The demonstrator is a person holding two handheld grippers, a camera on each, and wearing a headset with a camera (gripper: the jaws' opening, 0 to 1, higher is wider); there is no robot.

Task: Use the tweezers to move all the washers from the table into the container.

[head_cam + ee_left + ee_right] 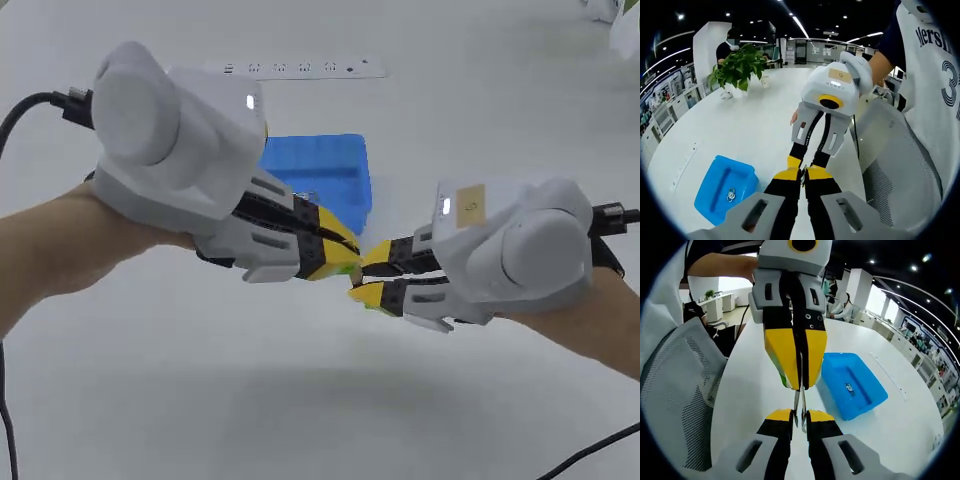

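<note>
Nearest us, the bulky white body of the left gripper [345,257] fills the left of the head view, a black cable [25,105] trailing from its back. Below it lies a plain white table [450,120] with a long white strip with dark markings [300,68] at the far edge. The gripper views show a wide, bright hall with ceiling strip lights, a potted plant [737,67] and a grey mesh chair [890,160] at the table.

We hold both grippers above the table, pointed at each other, with the right gripper [368,278] coming in from the right. Their yellow tips meet nose to nose just in front of the blue container [350,200]. A bare forearm [60,250] stretches back from the left gripper.

The tweezers [799,400] run as a thin metal line out of the left gripper's jaws, which are pressed together on them. They pass straight into the narrow slit between the right gripper's jaws, which are likewise pinched on them. The container sits on the table just beyond and to one side of the tips. Small metal washers [730,194] lie in its inner well, apart from the tweezers.
</note>
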